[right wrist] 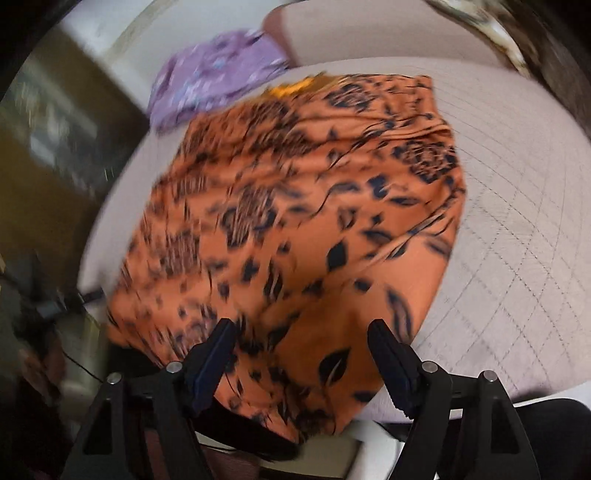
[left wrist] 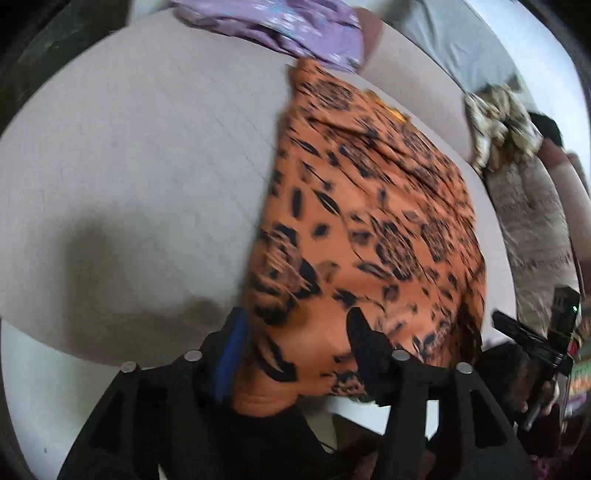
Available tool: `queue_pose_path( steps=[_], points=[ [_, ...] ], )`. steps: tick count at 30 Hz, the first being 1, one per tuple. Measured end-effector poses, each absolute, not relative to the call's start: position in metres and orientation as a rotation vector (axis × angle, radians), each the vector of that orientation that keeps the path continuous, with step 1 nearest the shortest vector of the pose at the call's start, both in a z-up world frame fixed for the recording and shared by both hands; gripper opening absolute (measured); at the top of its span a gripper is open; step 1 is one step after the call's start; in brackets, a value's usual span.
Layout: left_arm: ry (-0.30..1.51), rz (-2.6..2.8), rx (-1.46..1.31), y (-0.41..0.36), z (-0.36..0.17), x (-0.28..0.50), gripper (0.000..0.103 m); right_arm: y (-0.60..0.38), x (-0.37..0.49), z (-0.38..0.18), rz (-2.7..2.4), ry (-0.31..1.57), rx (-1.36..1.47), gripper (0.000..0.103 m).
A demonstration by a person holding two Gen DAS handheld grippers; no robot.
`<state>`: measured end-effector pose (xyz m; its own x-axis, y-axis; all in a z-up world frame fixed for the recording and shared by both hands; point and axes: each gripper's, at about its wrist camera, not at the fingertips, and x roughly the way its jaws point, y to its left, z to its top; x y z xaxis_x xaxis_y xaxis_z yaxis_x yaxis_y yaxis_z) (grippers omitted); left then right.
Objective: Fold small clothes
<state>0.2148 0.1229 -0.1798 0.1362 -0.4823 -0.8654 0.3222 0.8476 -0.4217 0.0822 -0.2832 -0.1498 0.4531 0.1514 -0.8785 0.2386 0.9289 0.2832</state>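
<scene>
An orange garment with black leaf and flower print [left wrist: 369, 229] [right wrist: 295, 206] lies spread on a pale quilted surface [left wrist: 147, 166] [right wrist: 517, 221], its near edge hanging over the front. My left gripper [left wrist: 299, 332] hovers at the garment's near left corner. Its jaws stand apart with cloth lying between them, and the pads do not press on it. My right gripper [right wrist: 303, 332] is over the near edge of the same garment. Its jaws are wide apart and the fingers [right wrist: 384, 343] sit above the fabric without pinching it. Both views are motion-blurred.
A purple flowered garment [left wrist: 295, 29] [right wrist: 218, 85] lies crumpled at the far side of the surface. A beige patterned cloth [left wrist: 532, 229] and a grey cloth [left wrist: 461, 44] lie to the right. Dark furniture [right wrist: 55, 147] stands at the left. A hand holding a black tool [left wrist: 535, 350] shows at the right edge.
</scene>
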Motion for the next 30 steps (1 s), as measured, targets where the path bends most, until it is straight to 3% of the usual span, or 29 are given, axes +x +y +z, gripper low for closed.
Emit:
queue_pose_path(
  steps=[9, 11, 13, 16, 17, 18, 19, 21, 22, 24, 26, 27, 29, 30],
  points=[
    [1.334, -0.699, -0.075, 0.111, -0.200, 0.194, 0.056, -0.236, 0.079, -0.185, -0.187, 1.144, 0.132, 0.077],
    [1.346, -0.695, -0.127, 0.116, -0.204, 0.194, 0.023, -0.226, 0.087, -0.196, -0.222, 1.186, 0.048, 0.077],
    [1.354, -0.681, -0.162, 0.119, -0.208, 0.195, 0.011, -0.221, 0.088, -0.197, -0.229, 1.143, -0.004, 0.074],
    [1.335, -0.682, -0.173, 0.124, -0.206, 0.193, 0.010, -0.242, 0.082, -0.189, -0.273, 1.105, 0.089, 0.030],
    [1.331, -0.676, -0.170, 0.125, -0.205, 0.193, 0.010, -0.257, 0.078, -0.185, -0.290, 1.097, 0.135, 0.023],
    [1.335, -0.663, -0.168, 0.126, -0.207, 0.195, 0.010, -0.269, 0.075, -0.183, -0.303, 1.095, 0.177, 0.022],
    [1.347, -0.648, -0.167, 0.128, -0.208, 0.197, 0.018, -0.286, 0.069, -0.183, -0.319, 1.094, 0.246, 0.022],
    [1.379, -0.640, -0.180, 0.129, -0.213, 0.200, 0.044, -0.310, 0.059, -0.183, -0.320, 1.086, 0.385, 0.022],
    [1.389, -0.632, -0.184, 0.128, -0.214, 0.201, 0.063, -0.321, 0.054, -0.183, -0.309, 1.078, 0.451, 0.022],
    [1.407, -0.622, -0.181, 0.125, -0.219, 0.202, 0.068, -0.334, 0.049, -0.186, -0.290, 1.082, 0.559, 0.028],
    [1.429, -0.645, -0.170, 0.117, -0.223, 0.200, 0.064, -0.339, 0.049, -0.189, -0.266, 1.084, 0.634, 0.053],
    [1.420, -0.646, -0.153, 0.113, -0.223, 0.199, 0.057, -0.339, 0.050, -0.189, -0.238, 1.065, 0.662, 0.059],
    [1.413, -0.650, -0.094, 0.106, -0.222, 0.195, 0.021, -0.336, 0.051, -0.188, -0.227, 1.057, 0.663, 0.056],
    [1.420, -0.650, -0.091, 0.106, -0.223, 0.196, 0.016, -0.335, 0.052, -0.187, -0.227, 1.066, 0.645, 0.049]
  ],
)
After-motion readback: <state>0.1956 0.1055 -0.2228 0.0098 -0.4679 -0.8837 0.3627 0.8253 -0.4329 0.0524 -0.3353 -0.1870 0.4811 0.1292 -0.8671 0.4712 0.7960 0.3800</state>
